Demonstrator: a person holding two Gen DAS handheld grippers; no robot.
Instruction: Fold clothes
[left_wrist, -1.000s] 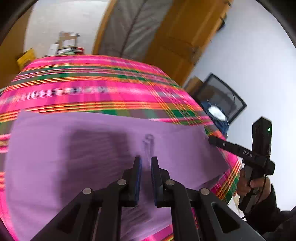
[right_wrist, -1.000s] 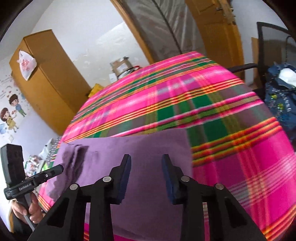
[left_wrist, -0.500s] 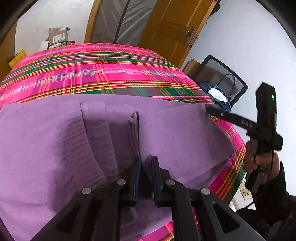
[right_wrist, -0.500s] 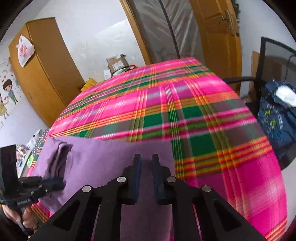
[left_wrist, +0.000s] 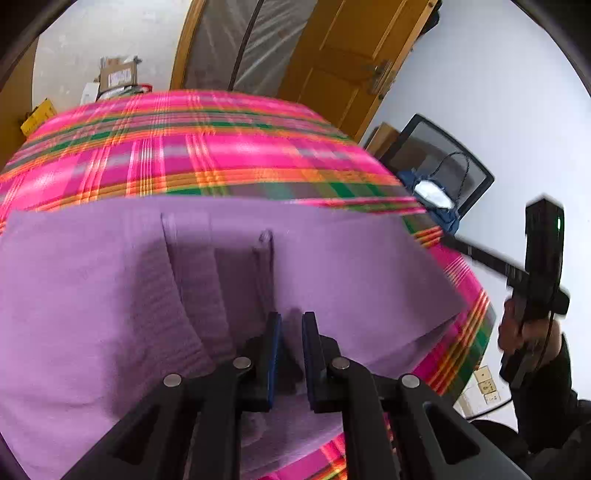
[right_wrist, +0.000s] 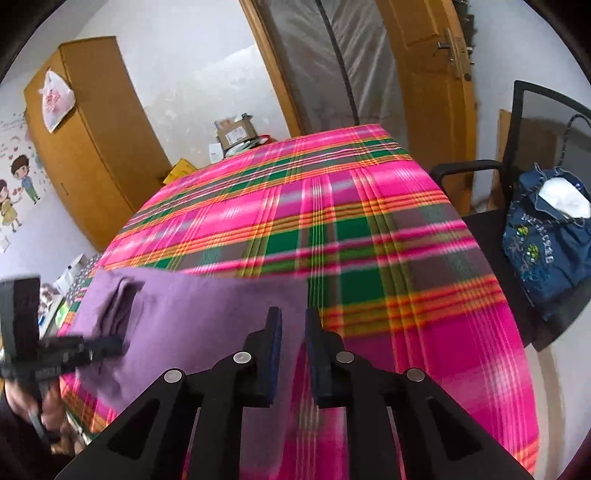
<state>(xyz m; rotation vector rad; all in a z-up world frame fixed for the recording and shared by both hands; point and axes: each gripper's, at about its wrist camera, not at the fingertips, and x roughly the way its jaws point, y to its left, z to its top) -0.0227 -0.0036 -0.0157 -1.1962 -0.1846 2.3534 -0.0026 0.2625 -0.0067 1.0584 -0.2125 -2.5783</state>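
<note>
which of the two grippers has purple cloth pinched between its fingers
The left gripper: a raised ridge of the purple garment runs in between its fingers. The right gripper shows only a bare gap.

The right gripper (right_wrist: 293, 325), fingers nearly closed, hangs over the right edge of a purple garment (right_wrist: 207, 314) spread on a pink plaid tablecloth (right_wrist: 369, 229), the left gripper (right_wrist: 92, 347) at its far side.
</note>
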